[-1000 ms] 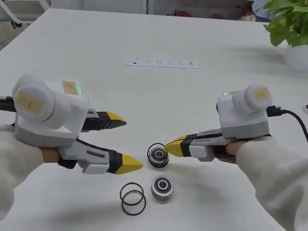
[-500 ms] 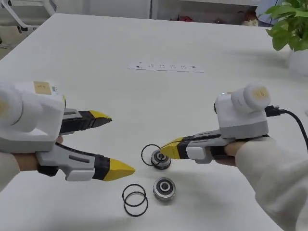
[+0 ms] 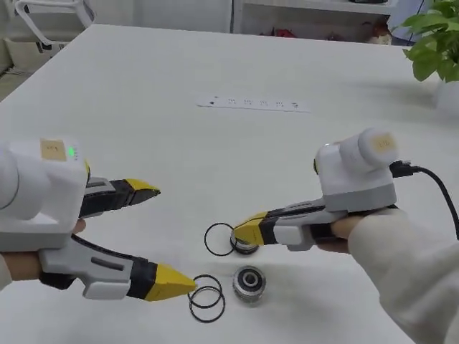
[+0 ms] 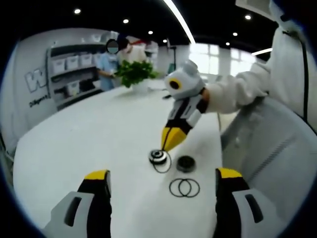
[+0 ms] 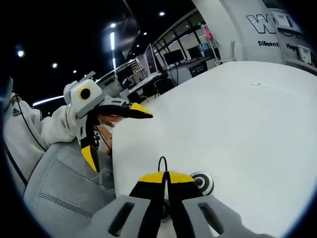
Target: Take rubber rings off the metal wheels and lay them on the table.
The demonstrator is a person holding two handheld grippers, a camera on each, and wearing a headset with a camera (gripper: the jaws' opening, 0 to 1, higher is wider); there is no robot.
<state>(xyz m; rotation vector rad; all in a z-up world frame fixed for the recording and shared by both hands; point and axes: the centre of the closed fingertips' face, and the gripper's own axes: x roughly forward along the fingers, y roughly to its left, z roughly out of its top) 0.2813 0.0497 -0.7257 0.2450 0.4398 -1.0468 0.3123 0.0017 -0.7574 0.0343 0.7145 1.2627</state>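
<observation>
My right gripper [image 3: 240,231] is shut on a thin black rubber ring [image 3: 217,239], which loops out to the left of a metal wheel [image 3: 246,247] lying under the jaw tips. A second wheel [image 3: 249,281] lies nearer me, with two loose rings [image 3: 206,297] flat on the table to its left. My left gripper [image 3: 161,236] hovers open at the left with nothing between its jaws. From the left gripper view the right gripper [image 4: 172,140] points down at the wheel [image 4: 157,156]. In the right gripper view the ring [image 5: 162,163] pokes up from the shut jaws, beside a wheel [image 5: 203,182].
A white power strip [image 3: 254,104] lies mid-table farther back. A potted plant [image 3: 437,43] stands at the far right corner. A black cable [image 3: 434,183] trails from the right gripper. A white chair [image 3: 50,11] stands beyond the table's far left corner.
The right gripper has drawn the ring out to the left of the wheel. The left gripper has pulled back toward me and lower. The head camera has shifted.
</observation>
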